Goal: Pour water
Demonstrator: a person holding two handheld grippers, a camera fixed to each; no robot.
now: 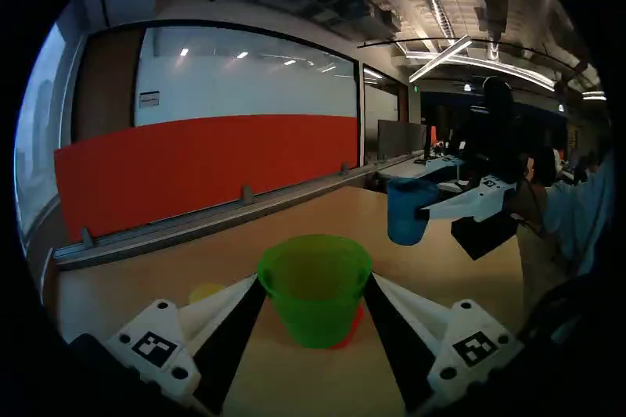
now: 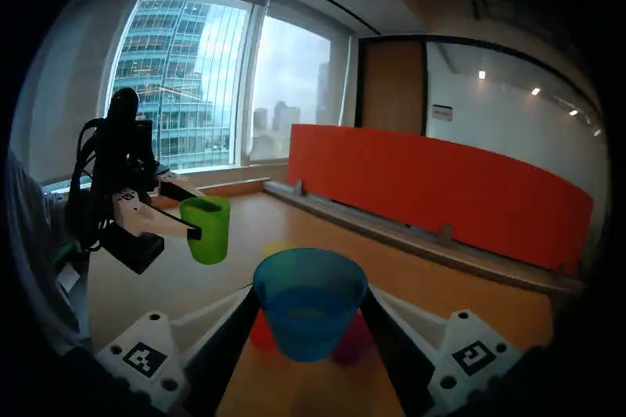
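**Two cups held upright over the tabletop**

The left hand-held gripper [image 1: 313, 306] is clenched on a translucent green plastic cup [image 1: 315, 272], with one finger pressing each side of its wall. The cup stands upright, its long axis vertical and its open mouth facing up. In the right gripper view it hangs above the light wooden tabletop [image 2: 438, 292].

The right hand-held gripper [image 2: 310, 321] grasps a translucent blue plastic cup [image 2: 310, 296] the same way, a finger on each side. This cup is also mouth up and close to vertical. In the left gripper view it sits higher than the green cup, off to the right and apart from it. Whether either cup holds water cannot be told.

Behind the green cup, a round red object [image 1: 354, 326] and a small yellow one [image 1: 205, 290] lie on the tabletop, both partly hidden. A long orange-red partition panel [image 1: 211, 159] runs along the far edge.
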